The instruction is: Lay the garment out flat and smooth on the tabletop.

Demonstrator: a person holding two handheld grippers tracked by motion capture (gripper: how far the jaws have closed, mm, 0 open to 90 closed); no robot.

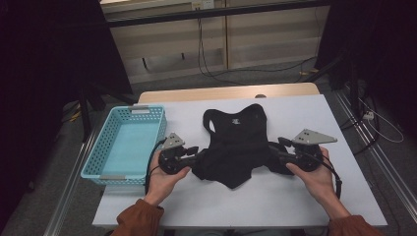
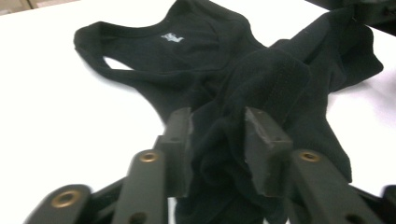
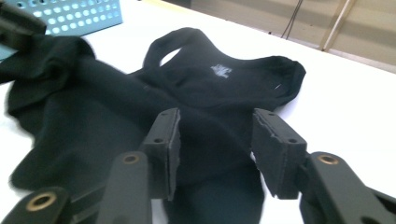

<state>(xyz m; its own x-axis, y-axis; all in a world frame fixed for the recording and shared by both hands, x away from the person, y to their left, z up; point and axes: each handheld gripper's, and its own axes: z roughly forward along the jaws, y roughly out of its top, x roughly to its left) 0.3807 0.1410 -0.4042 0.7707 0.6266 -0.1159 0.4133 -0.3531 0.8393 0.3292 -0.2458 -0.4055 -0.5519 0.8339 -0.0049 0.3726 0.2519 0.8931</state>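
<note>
Black tank top (image 1: 235, 142) lies mid-table (image 1: 295, 196), soft knit, racerback neck w/ small white label; lower hem hidden under bunched folds. Left gripper (image 1: 196, 153) pinches bunched fabric at garment's left edge. Right gripper (image 1: 275, 153) jaws spread, cloth between, not clamped. Perforated blue plastic basket (image 1: 98, 152) at left.

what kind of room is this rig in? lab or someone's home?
Likely a lab or recording workspace, not a home: a plain white table between dark curtains, loose cables on a grey floor, and metal rails beside the table. On it, a black garment and a blue basket.
</note>
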